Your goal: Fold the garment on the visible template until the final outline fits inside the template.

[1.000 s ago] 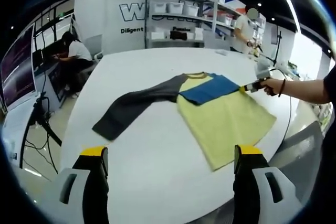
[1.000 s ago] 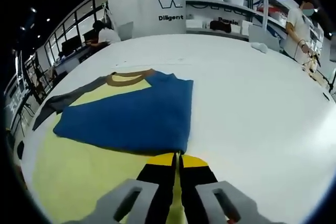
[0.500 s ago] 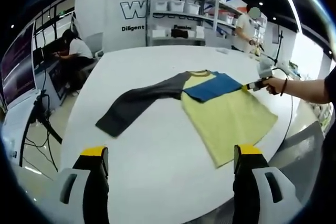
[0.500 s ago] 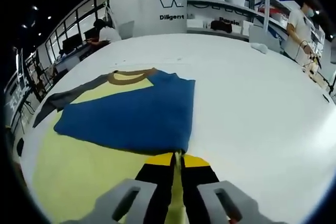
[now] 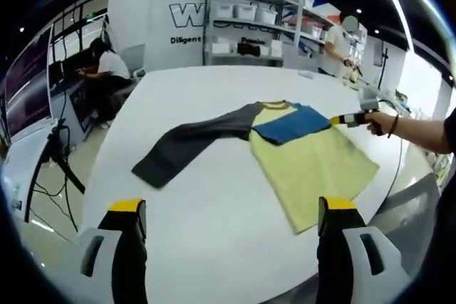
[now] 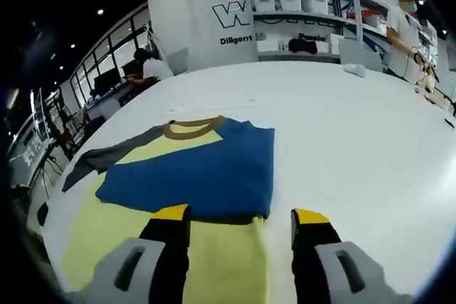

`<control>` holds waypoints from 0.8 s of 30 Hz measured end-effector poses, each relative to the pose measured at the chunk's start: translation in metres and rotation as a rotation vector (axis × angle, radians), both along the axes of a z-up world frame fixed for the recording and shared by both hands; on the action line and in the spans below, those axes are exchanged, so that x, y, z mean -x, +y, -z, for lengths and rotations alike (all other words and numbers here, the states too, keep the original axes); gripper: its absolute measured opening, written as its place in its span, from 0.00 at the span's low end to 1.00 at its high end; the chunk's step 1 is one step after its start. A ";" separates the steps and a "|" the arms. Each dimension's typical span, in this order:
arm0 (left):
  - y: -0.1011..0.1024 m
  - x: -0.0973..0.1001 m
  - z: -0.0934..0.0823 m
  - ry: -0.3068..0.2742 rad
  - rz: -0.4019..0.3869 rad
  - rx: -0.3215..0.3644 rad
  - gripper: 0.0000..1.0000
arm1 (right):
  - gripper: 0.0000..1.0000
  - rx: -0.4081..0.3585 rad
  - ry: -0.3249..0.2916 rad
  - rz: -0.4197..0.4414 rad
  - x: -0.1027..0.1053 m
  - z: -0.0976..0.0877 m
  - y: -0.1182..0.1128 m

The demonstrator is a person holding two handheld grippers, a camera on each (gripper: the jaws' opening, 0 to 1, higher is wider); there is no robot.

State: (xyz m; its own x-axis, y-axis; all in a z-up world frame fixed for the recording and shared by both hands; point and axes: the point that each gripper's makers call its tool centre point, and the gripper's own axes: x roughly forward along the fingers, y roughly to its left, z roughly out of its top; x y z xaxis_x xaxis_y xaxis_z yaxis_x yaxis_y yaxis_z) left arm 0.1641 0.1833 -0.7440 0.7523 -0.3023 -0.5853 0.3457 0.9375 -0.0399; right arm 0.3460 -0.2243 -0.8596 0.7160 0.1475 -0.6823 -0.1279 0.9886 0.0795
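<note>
Raglan T-shirt [image 5: 299, 151] lies flat on the white worktop [image 5: 214, 204], blue sleeve [image 6: 199, 172] folded across; both grippers [image 6: 241, 222] [image 5: 228, 208] have fingers wide, empty. Released, that sleeve could slide askew

Left gripper view: set well back from the yellow T-shirt with one blue and one grey sleeve [image 5: 299, 151], high above the near edge of the round white table [image 5: 214, 204], facing the rear shelving.

Right gripper view: low, close over the shirt [image 6: 199, 176] hem, facing along the table [image 6: 356, 147].

Shared: shirt, tabletop, shelving wall.
</note>
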 end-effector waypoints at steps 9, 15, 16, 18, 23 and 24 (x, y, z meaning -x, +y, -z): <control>-0.001 -0.001 0.003 0.018 -0.006 0.011 0.97 | 0.88 0.045 0.026 0.065 0.008 0.001 -0.041; 0.004 -0.005 0.003 0.019 -0.041 0.026 0.95 | 0.99 -0.038 -0.046 0.042 0.007 -0.015 -0.036; 0.003 -0.005 0.003 0.020 -0.044 0.028 0.94 | 0.99 -0.063 -0.065 0.039 0.006 -0.021 -0.033; 0.009 -0.011 0.004 0.025 -0.079 0.045 0.93 | 0.99 -0.133 -0.108 -0.054 0.022 -0.041 -0.006; 0.019 -0.017 0.016 0.063 -0.153 0.075 0.92 | 0.99 -0.155 -0.168 -0.290 0.075 -0.090 0.041; 0.021 -0.018 0.018 0.070 -0.159 0.071 0.92 | 0.99 -0.153 -0.175 -0.300 0.079 -0.094 0.044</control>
